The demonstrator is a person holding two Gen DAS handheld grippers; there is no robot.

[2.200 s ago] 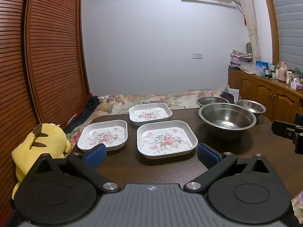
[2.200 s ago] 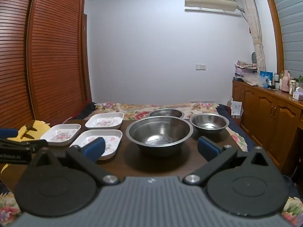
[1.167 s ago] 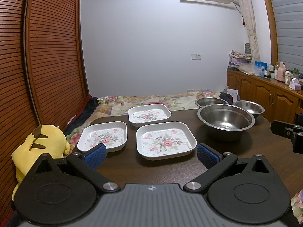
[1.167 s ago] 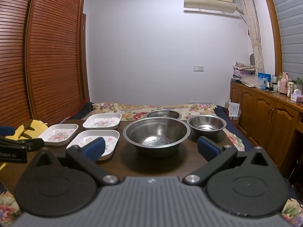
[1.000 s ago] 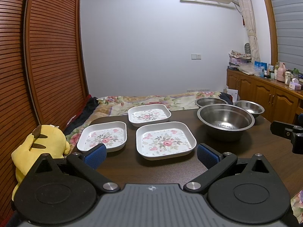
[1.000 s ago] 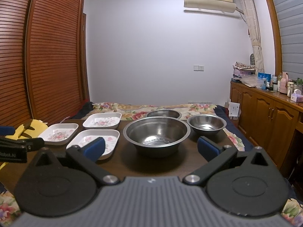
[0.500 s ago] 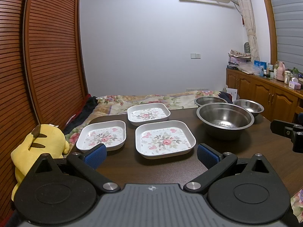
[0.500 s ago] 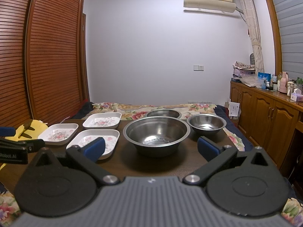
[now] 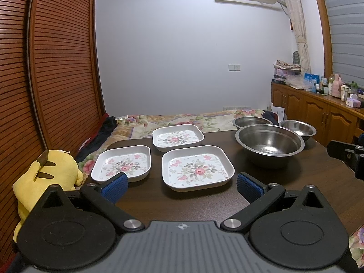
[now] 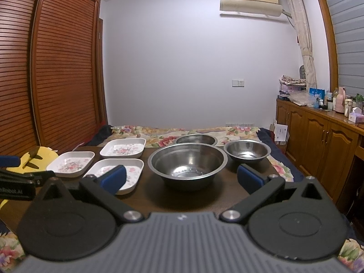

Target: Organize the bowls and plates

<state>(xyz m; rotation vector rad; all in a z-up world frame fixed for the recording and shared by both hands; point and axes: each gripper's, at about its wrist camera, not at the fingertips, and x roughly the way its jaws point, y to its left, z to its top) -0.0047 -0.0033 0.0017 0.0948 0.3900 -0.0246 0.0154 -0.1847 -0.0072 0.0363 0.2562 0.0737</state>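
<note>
Three white square plates with a flower print lie on the dark wooden table (image 9: 295,182): a near plate (image 9: 197,167) (image 10: 130,173), a left plate (image 9: 122,165) (image 10: 71,164) and a far plate (image 9: 178,137) (image 10: 124,147). To their right stand a large steel bowl (image 9: 269,142) (image 10: 187,162), a small steel bowl (image 9: 298,130) (image 10: 247,150) and a back steel bowl (image 9: 251,121) (image 10: 196,139). My left gripper (image 9: 182,185) is open, held short of the near plate. My right gripper (image 10: 182,178) is open in front of the large bowl. Neither holds anything.
A yellow plush toy (image 9: 43,177) sits at the table's left edge. A bed with a floral cover (image 9: 182,119) lies beyond the table. Wooden cabinets (image 10: 318,141) topped with bottles line the right wall; slatted wardrobe doors (image 9: 56,68) line the left.
Both grippers have stayed open and almost still. The left view has drifted slightly, with the plates sitting a little lower and nearer in frame.
</note>
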